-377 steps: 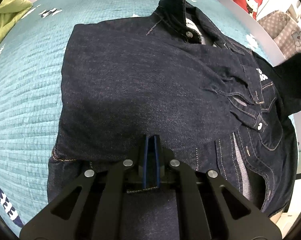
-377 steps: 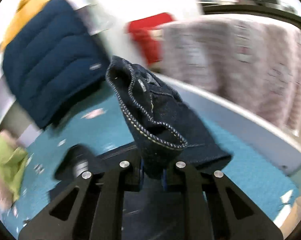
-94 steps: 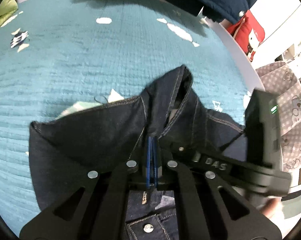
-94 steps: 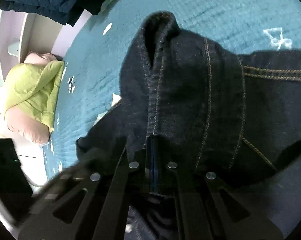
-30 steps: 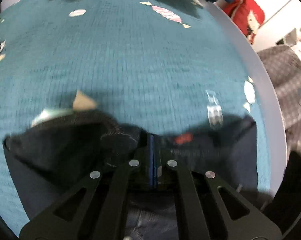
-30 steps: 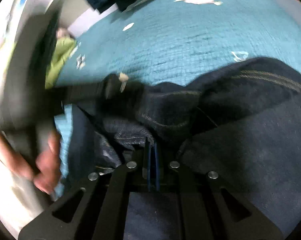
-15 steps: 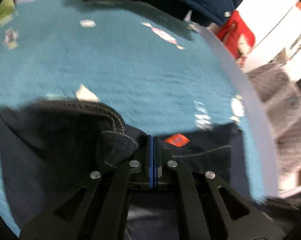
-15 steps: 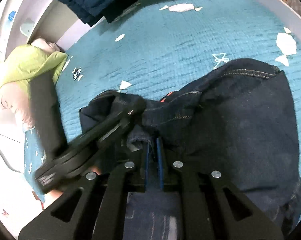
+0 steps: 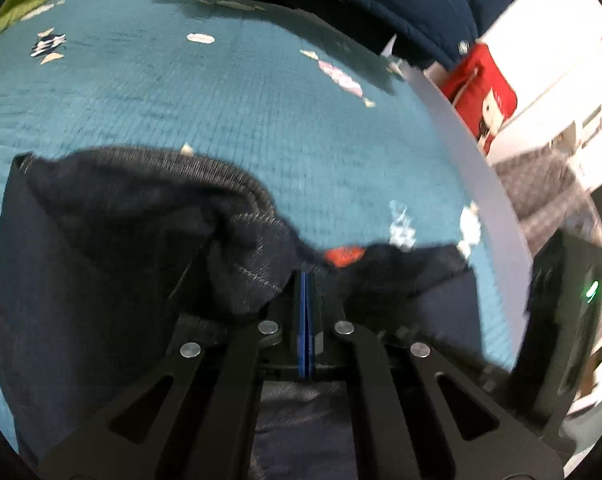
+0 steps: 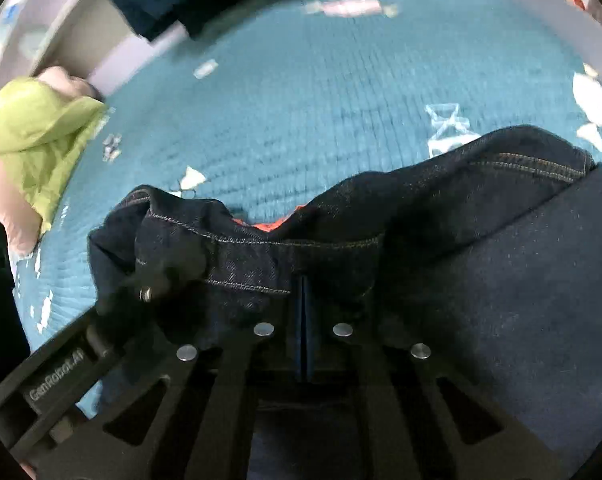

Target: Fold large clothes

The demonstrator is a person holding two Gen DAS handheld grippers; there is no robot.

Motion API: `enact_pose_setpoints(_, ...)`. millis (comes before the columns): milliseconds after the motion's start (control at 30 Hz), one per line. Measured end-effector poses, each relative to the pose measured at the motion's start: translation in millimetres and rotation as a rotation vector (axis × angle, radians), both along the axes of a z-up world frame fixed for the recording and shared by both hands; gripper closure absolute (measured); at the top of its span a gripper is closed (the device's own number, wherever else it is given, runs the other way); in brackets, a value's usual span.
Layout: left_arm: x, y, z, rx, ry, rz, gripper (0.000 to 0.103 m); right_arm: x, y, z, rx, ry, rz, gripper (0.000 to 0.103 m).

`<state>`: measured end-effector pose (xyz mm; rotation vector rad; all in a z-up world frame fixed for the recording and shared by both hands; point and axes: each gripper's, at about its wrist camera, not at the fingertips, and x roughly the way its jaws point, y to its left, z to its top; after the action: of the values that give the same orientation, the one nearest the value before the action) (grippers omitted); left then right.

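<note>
Jacket (image 10: 501,280) bunched ahead of both grippers; left gripper (image 9: 306,280) clenched, right gripper (image 10: 303,284) clenched, grip unclear. Risk: fold slumps when released.

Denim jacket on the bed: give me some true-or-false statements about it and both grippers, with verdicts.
1. The denim jacket lies on a teal bedspread. True.
2. The left gripper stands wide open. False: its jaws are shut, with denim bunched at their tip.
3. An orange label shows at the jacket's far edge. True.
4. The right gripper hangs clear above the jacket. False: it is shut, down among the folds.
5. A green garment lies at the bed's left side. True.
</note>
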<state>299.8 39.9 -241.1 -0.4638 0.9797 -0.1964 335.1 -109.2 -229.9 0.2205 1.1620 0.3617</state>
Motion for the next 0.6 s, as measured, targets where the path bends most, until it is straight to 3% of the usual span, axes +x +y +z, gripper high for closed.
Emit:
enact_pose_setpoints(67, 5.9, -0.8, -15.9, 0.014, 0.011, 0.001, 0.101, 10.0, -3.7, -6.3, 0.027, 0.028, -0.039, 0.103)
enact_pose_setpoints(133, 16.4, -3.0, -21.8, 0.031, 0.002, -0.005, 0.101, 19.7, 3.2, -12.6, -0.020, 0.018, -0.023, 0.103)
enact_pose_setpoints(233, 18.4, -7.9, -8.4, 0.096, 0.003, -0.039, 0.101, 15.1, 10.0, 13.6, -0.053, 0.043, -0.029, 0.103)
enact_pose_setpoints(333, 13.2, -5.5, -0.8, 0.090, 0.006, -0.047, 0.101, -9.6, 9.0, 37.0, -0.021, 0.019, 0.003, 0.100)
enact_pose_setpoints(400, 14.7, -2.5, -17.9, 0.073, 0.012, -0.046, 0.101, -11.4, 12.0, 5.0, -0.097, 0.059, 0.006, 0.103)
enact_pose_setpoints(467, 15.5, -2.3, -36.5, 0.052, -0.011, -0.053, 0.101, -6.2, 2.0, -24.7, -0.038, 0.083, -0.039, 0.103)
enact_pose_setpoints(500, 12.5, -3.3, -34.9, 0.061, -0.030, -0.055, 0.101, -6.1, -5.4, -23.2, 0.014, 0.104, -0.066, 0.103)
enact_pose_setpoints(600, 8.9, -2.9, -22.9, 0.060, -0.005, -0.069, 0.101, -5.6, -3.2, -10.3, -0.016, 0.118, -0.045, 0.103)
